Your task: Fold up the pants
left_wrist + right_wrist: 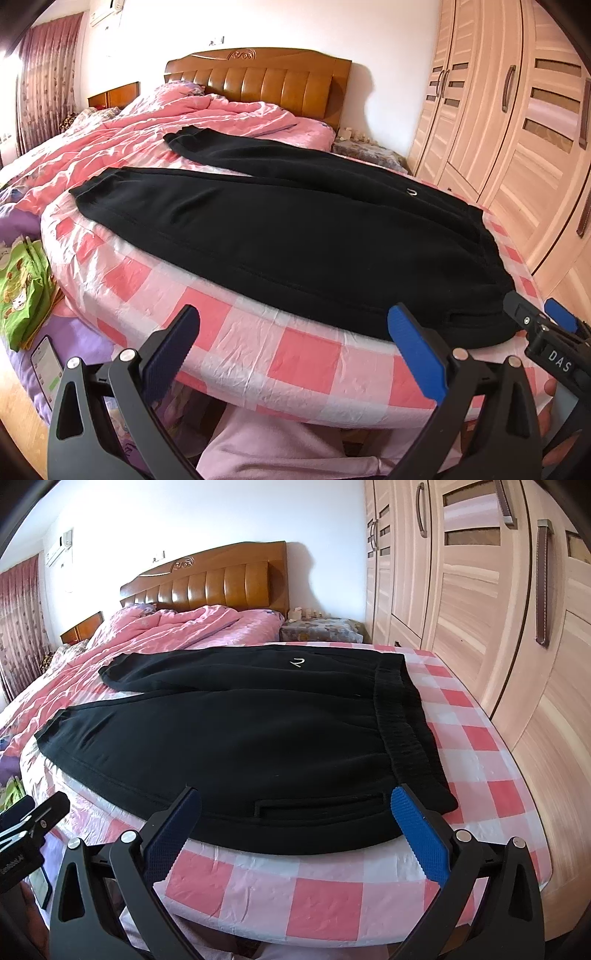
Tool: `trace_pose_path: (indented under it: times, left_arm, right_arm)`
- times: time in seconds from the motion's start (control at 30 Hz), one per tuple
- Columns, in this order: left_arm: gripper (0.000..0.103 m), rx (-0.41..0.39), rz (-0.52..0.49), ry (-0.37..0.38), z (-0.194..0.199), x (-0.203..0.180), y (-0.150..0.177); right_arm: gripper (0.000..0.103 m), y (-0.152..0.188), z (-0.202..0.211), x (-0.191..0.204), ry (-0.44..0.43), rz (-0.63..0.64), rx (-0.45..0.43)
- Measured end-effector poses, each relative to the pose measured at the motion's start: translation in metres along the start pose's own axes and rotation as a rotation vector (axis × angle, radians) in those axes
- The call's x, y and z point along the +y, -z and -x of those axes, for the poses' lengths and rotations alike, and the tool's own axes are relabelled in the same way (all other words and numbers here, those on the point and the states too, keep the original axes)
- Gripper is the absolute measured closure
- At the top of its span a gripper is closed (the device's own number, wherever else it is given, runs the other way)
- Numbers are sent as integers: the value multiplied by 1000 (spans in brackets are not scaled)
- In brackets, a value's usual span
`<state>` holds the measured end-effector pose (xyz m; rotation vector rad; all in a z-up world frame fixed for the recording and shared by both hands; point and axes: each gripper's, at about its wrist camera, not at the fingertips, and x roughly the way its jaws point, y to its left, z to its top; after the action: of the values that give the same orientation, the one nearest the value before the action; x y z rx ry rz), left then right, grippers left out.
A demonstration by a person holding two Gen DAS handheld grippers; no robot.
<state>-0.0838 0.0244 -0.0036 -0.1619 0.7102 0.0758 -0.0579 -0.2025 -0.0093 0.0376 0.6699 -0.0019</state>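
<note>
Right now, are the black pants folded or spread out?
Spread out: the black pants lie flat on the checkered sheet, both legs apart, no fold yet.

I see bright daylight entering from the far left, at the curtain [44,74]. The headboard [258,79] casts a soft shadow on the far wall. Fisheye distortion bends the wardrobe [480,609]; corners vignette black. Focus is sharp throughout.

pants [236,738]: matt black fleecy cloth | checked sheet [332,897]: pink-white, slightly shiny, creased | headboard [221,583]: glossy wood, upper centre | wardrobe [480,627]: pale smooth wood-grain, right
</note>
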Motion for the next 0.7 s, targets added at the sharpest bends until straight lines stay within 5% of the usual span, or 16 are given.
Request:
trace_pose_path:
  times: [0.7]
  left_arm:
    - [1, 35, 6, -45, -7, 0, 0]
  right_arm:
    - [4, 2, -6, -9, -8, -16, 24]
